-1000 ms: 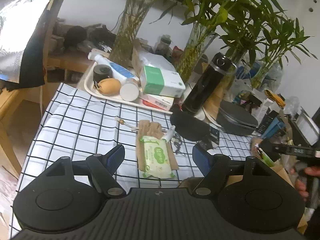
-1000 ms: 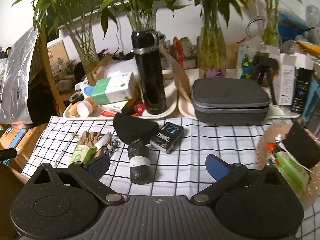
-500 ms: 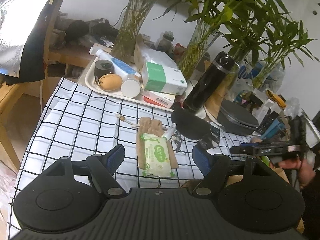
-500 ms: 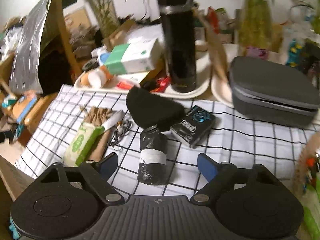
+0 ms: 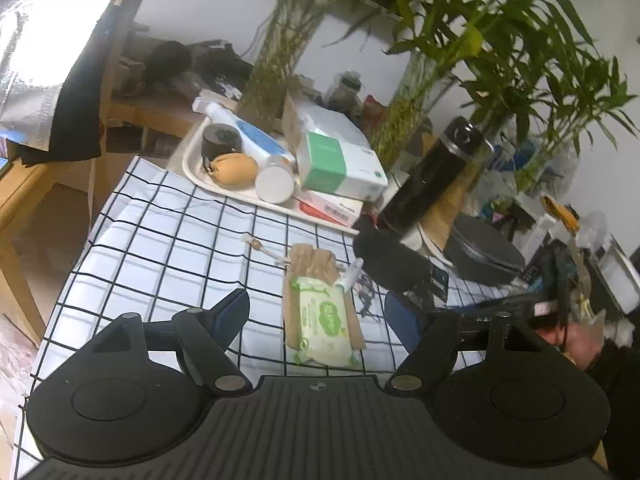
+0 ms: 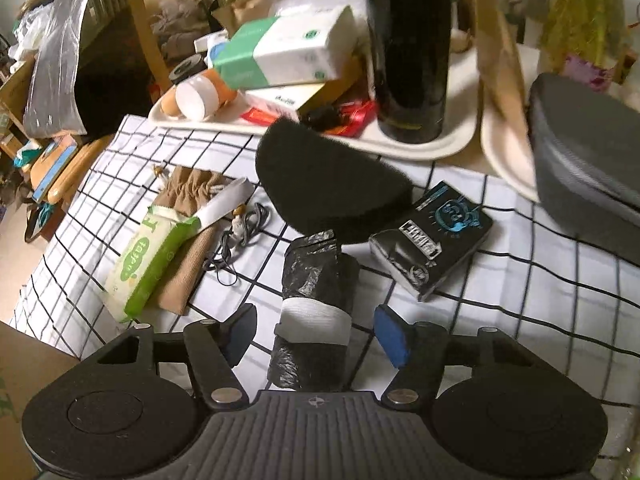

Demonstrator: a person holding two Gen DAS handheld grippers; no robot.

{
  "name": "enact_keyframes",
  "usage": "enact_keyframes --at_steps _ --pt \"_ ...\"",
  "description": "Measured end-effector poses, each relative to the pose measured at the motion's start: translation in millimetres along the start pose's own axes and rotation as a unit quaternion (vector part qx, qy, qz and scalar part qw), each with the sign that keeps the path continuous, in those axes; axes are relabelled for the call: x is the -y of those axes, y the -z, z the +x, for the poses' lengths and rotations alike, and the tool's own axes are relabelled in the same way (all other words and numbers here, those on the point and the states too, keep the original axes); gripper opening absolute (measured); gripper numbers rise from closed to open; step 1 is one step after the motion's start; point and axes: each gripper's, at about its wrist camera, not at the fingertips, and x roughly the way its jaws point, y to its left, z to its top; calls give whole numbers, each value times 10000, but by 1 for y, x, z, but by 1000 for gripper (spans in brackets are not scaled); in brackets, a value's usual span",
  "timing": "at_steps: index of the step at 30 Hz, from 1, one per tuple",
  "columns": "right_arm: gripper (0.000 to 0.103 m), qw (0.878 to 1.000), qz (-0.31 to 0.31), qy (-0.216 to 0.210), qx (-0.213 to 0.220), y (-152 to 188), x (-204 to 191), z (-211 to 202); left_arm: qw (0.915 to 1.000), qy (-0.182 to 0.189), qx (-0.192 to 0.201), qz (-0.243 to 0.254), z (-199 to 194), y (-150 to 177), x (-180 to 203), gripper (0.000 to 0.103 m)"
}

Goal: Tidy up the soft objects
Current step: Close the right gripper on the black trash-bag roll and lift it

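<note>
Right wrist view: tongs closing around half-hidden black roll.

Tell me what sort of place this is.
Most likely a lived-in home, a cluttered table in a living or dining room. A checked tablecloth covers it, bamboo stalks in glass vases stand behind, and a tray holds household odds and ends beside a black flask.
</note>
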Motion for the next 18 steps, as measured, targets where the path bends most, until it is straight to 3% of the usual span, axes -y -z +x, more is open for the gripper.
enact_keyframes --at_steps 6,13,18 --pt "49 9997 -99 49 -204 0 -2 15 9997 -62 146 -172 -1 -3 -4 74" --pt "47 9995 -155 116 -241 0 -7 17 9994 -171 173 -245 1 -5 -6 74" --pt "47 9995 -236 187 -103 0 -8 4 9993 -296 227 -16 2 -5 -2 74"
